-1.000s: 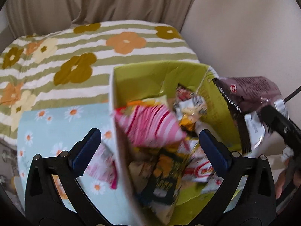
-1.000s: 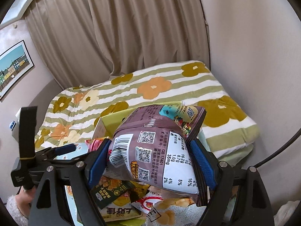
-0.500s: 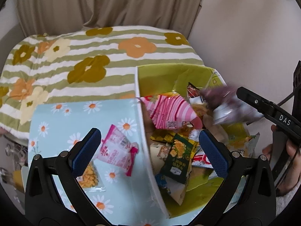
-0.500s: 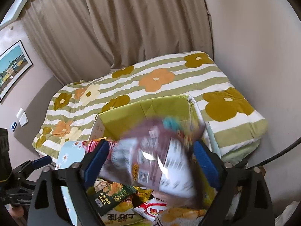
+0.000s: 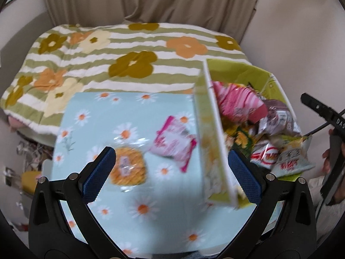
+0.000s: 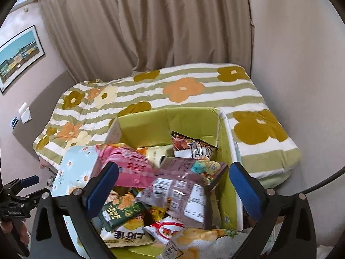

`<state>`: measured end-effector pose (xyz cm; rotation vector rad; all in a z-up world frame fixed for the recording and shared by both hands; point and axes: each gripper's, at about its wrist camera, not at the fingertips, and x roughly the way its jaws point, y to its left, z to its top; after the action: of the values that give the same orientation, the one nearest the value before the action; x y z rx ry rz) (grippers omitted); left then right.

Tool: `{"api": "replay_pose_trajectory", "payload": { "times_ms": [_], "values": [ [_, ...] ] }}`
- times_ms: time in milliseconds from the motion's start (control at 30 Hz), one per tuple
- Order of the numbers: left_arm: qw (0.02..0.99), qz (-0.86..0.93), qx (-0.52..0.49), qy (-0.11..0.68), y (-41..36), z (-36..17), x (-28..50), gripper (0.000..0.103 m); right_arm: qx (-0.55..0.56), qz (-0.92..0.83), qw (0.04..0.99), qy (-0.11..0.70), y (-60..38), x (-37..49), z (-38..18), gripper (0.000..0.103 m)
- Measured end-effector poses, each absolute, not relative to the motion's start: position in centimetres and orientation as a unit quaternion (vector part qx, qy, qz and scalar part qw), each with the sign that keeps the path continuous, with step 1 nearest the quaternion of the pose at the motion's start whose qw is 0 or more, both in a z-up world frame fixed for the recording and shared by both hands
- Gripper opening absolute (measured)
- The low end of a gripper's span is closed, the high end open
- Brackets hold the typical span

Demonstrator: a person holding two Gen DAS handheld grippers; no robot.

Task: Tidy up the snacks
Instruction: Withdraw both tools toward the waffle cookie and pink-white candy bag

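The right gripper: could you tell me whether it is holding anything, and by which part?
Nothing: the right gripper has just opened, and the purple snack bag lies loose in the green box.

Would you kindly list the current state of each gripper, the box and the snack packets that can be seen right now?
right gripper: open, jaws just opened, empty
purple packet: released, lying on the pile inside the box
green box: open-topped, heaped with snacks
left gripper: open, empty, over the daisy cloth
pink packet: lying on the cloth, outside the box
orange cracker packet: lying on the cloth, outside the box
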<state>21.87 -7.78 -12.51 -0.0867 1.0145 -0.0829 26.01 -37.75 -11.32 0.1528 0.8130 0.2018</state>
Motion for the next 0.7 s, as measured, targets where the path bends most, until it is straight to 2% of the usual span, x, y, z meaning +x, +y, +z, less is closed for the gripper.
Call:
{"api": "replay_pose_trajectory", "payload": {
  "times_ms": [367, 700],
  "values": [
    [0.868, -0.044, -0.053, 0.492, -1.4, -13.5, 19.3, 0.103, 0.093, 0.121, 0.919, 0.363, -31.4, 22.7, -8.8, 0.102],
    [0.847, -0.111, -0.059, 0.517, 4.5, -15.4, 19.4, 0.103, 0.108, 0.052, 0.924, 0.364, -22.5, 20.3, -8.4, 0.102]
  ]
}}
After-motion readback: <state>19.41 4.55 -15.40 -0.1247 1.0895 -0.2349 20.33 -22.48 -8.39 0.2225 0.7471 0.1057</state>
